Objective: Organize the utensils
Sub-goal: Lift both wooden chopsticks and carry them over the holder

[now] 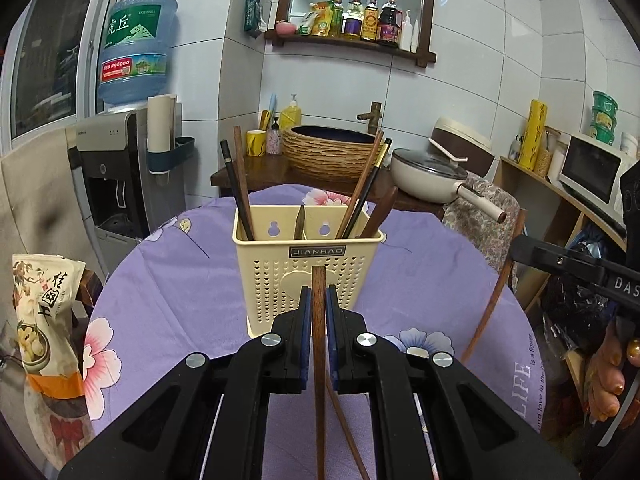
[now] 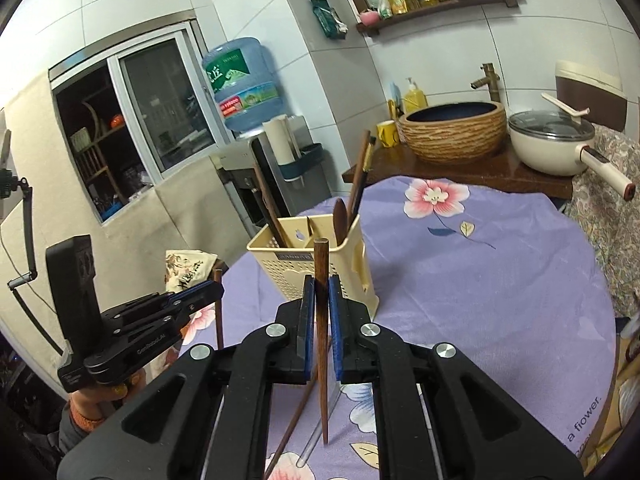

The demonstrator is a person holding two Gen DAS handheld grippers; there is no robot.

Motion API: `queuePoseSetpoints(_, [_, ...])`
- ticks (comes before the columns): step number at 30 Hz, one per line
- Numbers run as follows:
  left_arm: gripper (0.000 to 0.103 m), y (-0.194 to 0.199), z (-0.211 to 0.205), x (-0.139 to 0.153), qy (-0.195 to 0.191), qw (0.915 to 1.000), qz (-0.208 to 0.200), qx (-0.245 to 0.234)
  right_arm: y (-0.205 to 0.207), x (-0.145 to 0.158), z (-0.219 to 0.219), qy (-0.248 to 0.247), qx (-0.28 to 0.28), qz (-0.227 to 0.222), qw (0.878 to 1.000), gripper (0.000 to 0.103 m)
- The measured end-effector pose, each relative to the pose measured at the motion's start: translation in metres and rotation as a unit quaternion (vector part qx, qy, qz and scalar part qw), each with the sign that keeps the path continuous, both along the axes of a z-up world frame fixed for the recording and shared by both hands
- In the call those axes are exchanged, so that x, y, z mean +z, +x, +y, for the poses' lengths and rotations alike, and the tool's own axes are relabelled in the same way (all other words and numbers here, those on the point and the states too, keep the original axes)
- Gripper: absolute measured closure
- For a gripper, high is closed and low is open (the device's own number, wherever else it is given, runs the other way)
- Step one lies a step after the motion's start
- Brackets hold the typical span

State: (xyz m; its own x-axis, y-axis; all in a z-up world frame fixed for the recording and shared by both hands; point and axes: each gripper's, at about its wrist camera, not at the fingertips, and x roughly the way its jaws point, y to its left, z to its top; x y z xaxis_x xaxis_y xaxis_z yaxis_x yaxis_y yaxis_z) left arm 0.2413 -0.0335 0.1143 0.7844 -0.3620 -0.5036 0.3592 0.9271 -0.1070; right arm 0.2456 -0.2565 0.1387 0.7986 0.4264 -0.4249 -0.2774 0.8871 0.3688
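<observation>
Purple floral cloth covers the round desk (image 1: 172,280), and the cream plastic utensil holder (image 1: 308,276) stands upright in the middle of it, already holding a few dark chopsticks, a wooden spoon handle and something short at its divider. Behind the desk there's a counter with a woven-look basin (image 1: 332,148) and a lidded pan (image 1: 430,174), well apart from the action. A snack bag (image 1: 44,320) sits off the left edge.

Left gripper (image 1: 319,300) has its fingers clamped on a brown wooden chopstick (image 1: 319,320), held about upright just in front of the holder. Right gripper (image 2: 320,292) is pinched the same way on its own wooden chopstick (image 2: 321,320), tip up, near the holder's front corner. Another thin stick and a clear utensil lie on the cloth under the right gripper.

Handling-wise, I'd guess these are light, stiff and a bit slick, so they could pivot in the pads if gripped at one point. Mid-shaft hold looks sensible. Main obstacle, as I see it: the chopsticks already leaning out of the compartments could get knocked on the way in, and the light holder might tip.
</observation>
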Motion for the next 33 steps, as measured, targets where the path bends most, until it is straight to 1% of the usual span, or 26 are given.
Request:
queuePoseSetpoints(3, [0.096,-0.001,0.004,0.006,0.0,1.0,-0.005,0.002,-0.002,0.01,0.0,0.002,0.007,-0.007,1.0,0.095])
queuePoseSetpoints(9, [0.096,-0.002,0.008,0.026,0.002,0.9997,-0.026,0.002,0.001,0.031,0.008,-0.013,0.016,-0.026,0.999,0.095])
queuePoseSetpoints(14, [0.096,-0.001,0.009,0.049,0.003,0.9989,-0.046,0.001,0.01,0.053,0.021,-0.038,0.024,-0.041,0.998,0.095])
queuePoseSetpoints(18, [0.096,0.003,0.006,0.072,0.001,0.9981,-0.062,-0.005,0.02,0.072,0.025,-0.042,0.03,-0.048,0.998,0.095])
queuePoseSetpoints(22, [0.096,0.011,0.003,0.105,-0.004,0.9968,-0.079,-0.013,0.028,0.102,0.03,-0.045,0.034,-0.068,0.996,0.095])
queuePoseSetpoints(26, [0.096,0.02,0.004,0.143,-0.014,0.9948,-0.101,-0.008,0.04,0.138,0.036,-0.046,0.032,-0.092,0.994,0.095])
queuePoseSetpoints(30, [0.096,0.031,0.006,0.176,-0.022,0.9912,-0.129,0.016,0.053,0.166,0.043,-0.054,0.021,-0.115,0.992,0.095])
queuePoseSetpoints(33, [0.096,0.042,0.005,0.188,-0.025,0.9892,-0.14,0.034,0.066,0.177,0.048,-0.062,0.007,-0.124,0.99,0.095])
